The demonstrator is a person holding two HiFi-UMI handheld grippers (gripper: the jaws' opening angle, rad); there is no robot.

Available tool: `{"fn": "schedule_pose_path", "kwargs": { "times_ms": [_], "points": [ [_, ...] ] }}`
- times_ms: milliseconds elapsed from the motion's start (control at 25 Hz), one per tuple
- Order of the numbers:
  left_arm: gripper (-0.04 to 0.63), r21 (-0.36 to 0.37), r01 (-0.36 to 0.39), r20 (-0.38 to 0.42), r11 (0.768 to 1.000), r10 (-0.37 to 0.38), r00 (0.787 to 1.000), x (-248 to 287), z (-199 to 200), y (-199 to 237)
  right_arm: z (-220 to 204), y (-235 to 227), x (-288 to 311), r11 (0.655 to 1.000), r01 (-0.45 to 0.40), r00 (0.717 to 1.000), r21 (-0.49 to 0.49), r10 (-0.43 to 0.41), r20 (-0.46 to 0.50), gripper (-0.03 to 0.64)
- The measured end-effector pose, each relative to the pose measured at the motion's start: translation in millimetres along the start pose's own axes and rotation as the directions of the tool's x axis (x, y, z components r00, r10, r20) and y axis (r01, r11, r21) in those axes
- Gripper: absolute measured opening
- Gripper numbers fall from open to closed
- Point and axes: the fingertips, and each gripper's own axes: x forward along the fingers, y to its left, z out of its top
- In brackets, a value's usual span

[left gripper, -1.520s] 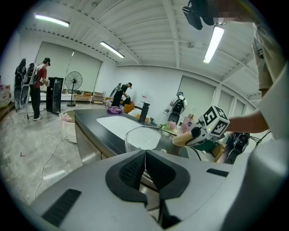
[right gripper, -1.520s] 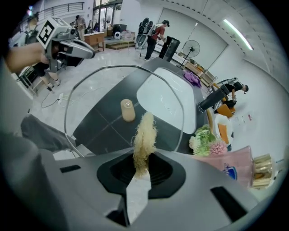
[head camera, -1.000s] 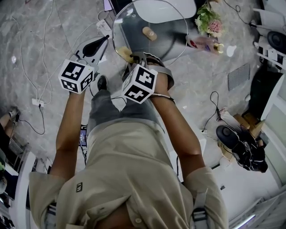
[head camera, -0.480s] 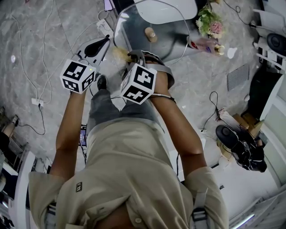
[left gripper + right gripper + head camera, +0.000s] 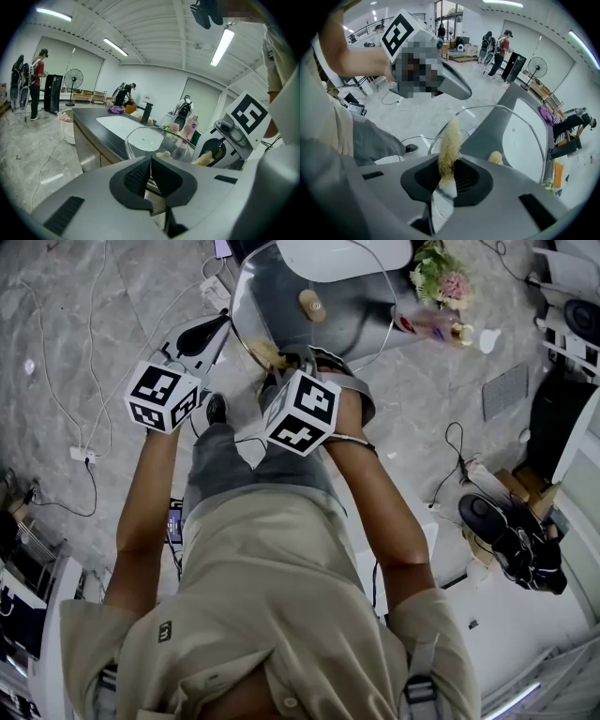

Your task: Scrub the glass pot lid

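Since a second ago the right gripper point(image 5: 284, 360) has slid a little to the right, and the glass lid point(image 5: 352, 315) sits slightly higher in the head view. From here the person's torso point(image 5: 272, 606) and arms fill the lower frame. The lid's top edge is cut off, and the jaws of the left gripper point(image 5: 221, 324) are too small to read. Grey marble floor point(image 5: 75, 315) with trailing cables point(image 5: 89, 399) lies underneath.

In the left gripper view, that gripper's pads are pressed together on the lid's thin metal rim, holding it raised in front of a dark counter point(image 5: 91, 122) with a white sink point(image 5: 117, 125). A fan point(image 5: 73, 77) and people point(image 5: 36, 82) stand farther back in the white hall.

In the right gripper view, the jaws are clamped on a pale fibrous scrubber point(image 5: 449, 140). Its tip seems to touch the lid's near rim, left of the knob point(image 5: 495, 157).
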Motion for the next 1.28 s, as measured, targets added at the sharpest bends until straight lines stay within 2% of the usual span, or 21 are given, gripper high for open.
{"fn": "schedule_pose_path", "kwargs": {
  "times_ms": [160, 280, 400, 600, 960, 1280],
  "points": [
    [0.015, 0.009, 0.009, -0.009, 1.0, -0.009, 1.0, 6, 2, -5, -37, -15, -5, 0.997, -0.001, 1.0, 0.074, 0.003, -0.027, 0.054],
    [0.017, 0.013, 0.017, -0.017, 1.0, -0.017, 1.0, 9, 1, -10, -76, -36, -13, 0.992, 0.027, 0.996, 0.12, -0.017, -0.082, 0.054],
    [0.017, 0.017, 0.024, -0.028, 1.0, -0.024, 0.999, 13, -2, -14, -115, -68, -24, 0.978, 0.089, 0.989, 0.187, -0.065, -0.131, 0.054],
    [0.015, 0.03, 0.033, -0.051, 0.999, -0.032, 0.998, 10, -5, -22, -153, -114, -43, 0.926, 0.218, 0.97, 0.308, -0.169, -0.178, 0.054],
    [0.017, 0.08, 0.028, -0.034, 0.996, -0.026, 0.999, -12, 20, -29, -145, -124, -66, 0.871, 0.273, 0.962, 0.408, -0.248, -0.113, 0.054],
    [0.017, 0.142, 0.01, 0.029, 0.99, -0.014, 0.999, -67, 66, -41, -109, -111, -129, 0.817, 0.327, 0.932, 0.474, -0.363, -0.016, 0.054]
  ]
}}
